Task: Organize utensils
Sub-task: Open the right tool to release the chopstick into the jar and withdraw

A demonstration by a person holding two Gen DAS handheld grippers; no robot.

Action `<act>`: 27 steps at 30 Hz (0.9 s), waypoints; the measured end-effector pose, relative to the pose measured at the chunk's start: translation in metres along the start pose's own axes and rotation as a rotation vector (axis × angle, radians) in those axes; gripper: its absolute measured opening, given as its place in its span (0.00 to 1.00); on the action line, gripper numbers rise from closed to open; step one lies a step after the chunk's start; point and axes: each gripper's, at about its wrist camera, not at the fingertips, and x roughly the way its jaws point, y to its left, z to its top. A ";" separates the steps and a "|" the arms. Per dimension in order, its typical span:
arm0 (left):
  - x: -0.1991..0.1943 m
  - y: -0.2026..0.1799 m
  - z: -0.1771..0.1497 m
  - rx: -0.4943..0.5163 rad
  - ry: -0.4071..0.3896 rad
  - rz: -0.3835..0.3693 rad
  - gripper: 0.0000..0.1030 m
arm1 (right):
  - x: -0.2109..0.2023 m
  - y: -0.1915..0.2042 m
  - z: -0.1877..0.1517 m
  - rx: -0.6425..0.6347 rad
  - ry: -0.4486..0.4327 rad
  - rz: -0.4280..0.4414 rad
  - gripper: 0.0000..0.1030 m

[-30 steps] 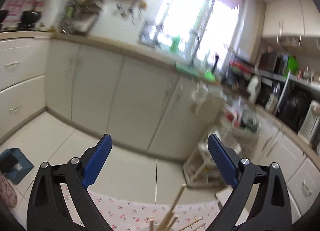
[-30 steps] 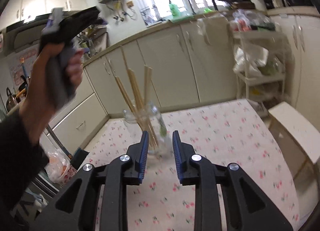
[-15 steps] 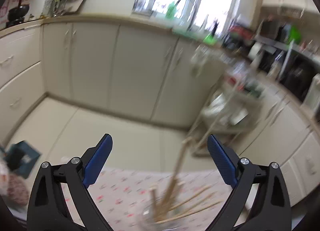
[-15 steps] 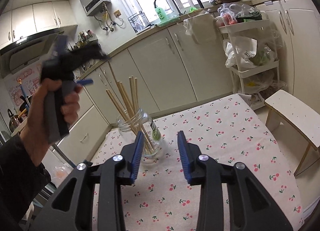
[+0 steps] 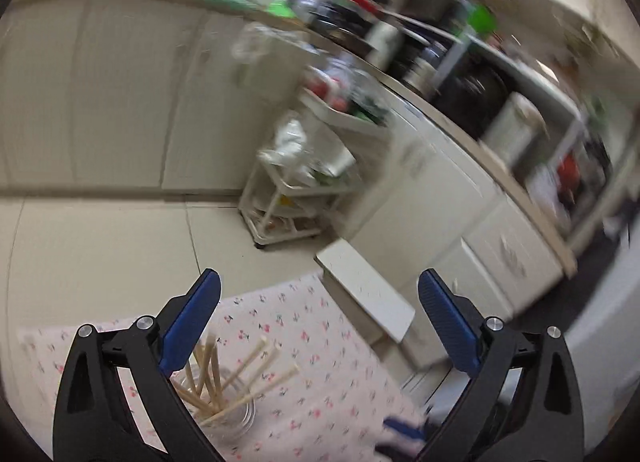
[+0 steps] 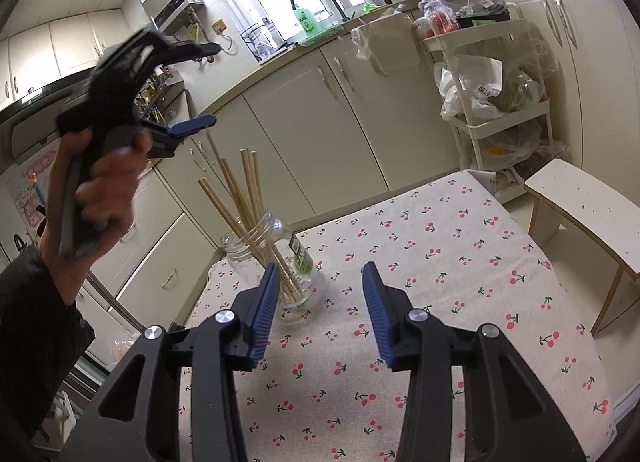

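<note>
Right wrist view shows the chopsticks (image 6: pixel 244 197) all standing in the glass jar (image 6: pixel 272 262) on the cherry-print tablecloth (image 6: pixel 440 254), so the sorting looks finished. The right gripper (image 6: pixel 318 294), nearly closed a second ago, is opening with nothing between its jaws. The left gripper (image 5: pixel 318 316), spread wide and empty, now tilts down over the jar instead of facing the cabinets.

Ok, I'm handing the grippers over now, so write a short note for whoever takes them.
Left gripper: open, empty, held in the air above the glass jar.
Right gripper: jaws opening, nothing between them, low over the cherry-print tablecloth just short of the jar.
Chopsticks: all those visible stand tilted in the jar, which is upright near the table's far left corner.
Done: visible chopsticks are in the jar.
Left: no loose utensils in view on the cloth; check outside the frames.
</note>
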 end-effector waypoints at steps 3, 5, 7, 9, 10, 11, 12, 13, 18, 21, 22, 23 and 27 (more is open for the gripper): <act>-0.008 -0.016 -0.001 0.035 -0.040 0.027 0.92 | 0.000 0.002 0.000 -0.005 0.001 0.002 0.43; -0.014 -0.019 0.006 0.019 -0.071 0.027 0.92 | 0.001 0.004 0.000 -0.011 0.003 0.004 0.43; -0.027 -0.018 0.011 -0.017 -0.130 0.037 0.92 | 0.001 0.004 -0.001 -0.014 0.001 0.003 0.44; -0.042 -0.014 0.008 -0.064 -0.177 0.053 0.92 | 0.001 0.004 0.000 -0.015 -0.003 0.001 0.44; -0.048 -0.012 0.003 -0.077 -0.190 0.086 0.92 | 0.000 0.004 0.000 -0.017 -0.007 -0.002 0.44; -0.051 -0.010 0.000 -0.081 -0.195 0.126 0.92 | -0.001 0.004 0.001 -0.020 -0.010 -0.003 0.44; -0.055 -0.010 -0.009 -0.071 -0.195 0.187 0.92 | -0.002 0.005 0.001 -0.027 -0.015 -0.006 0.44; -0.057 -0.011 -0.017 -0.060 -0.194 0.243 0.92 | -0.003 0.007 0.001 -0.036 -0.019 -0.009 0.44; -0.076 -0.011 -0.081 -0.074 -0.142 0.505 0.92 | -0.017 0.018 0.003 -0.068 -0.035 -0.008 0.49; -0.094 -0.017 -0.121 -0.085 -0.114 0.622 0.92 | -0.034 0.026 -0.004 -0.074 -0.028 -0.032 0.53; -0.098 -0.019 -0.133 -0.084 -0.103 0.652 0.92 | -0.040 0.028 -0.008 -0.071 -0.018 -0.037 0.56; -0.103 -0.023 -0.147 -0.082 -0.087 0.683 0.92 | -0.048 0.031 -0.013 -0.069 0.001 -0.050 0.57; -0.124 -0.042 -0.191 -0.081 -0.039 0.752 0.92 | -0.075 0.041 -0.032 -0.063 0.076 -0.097 0.60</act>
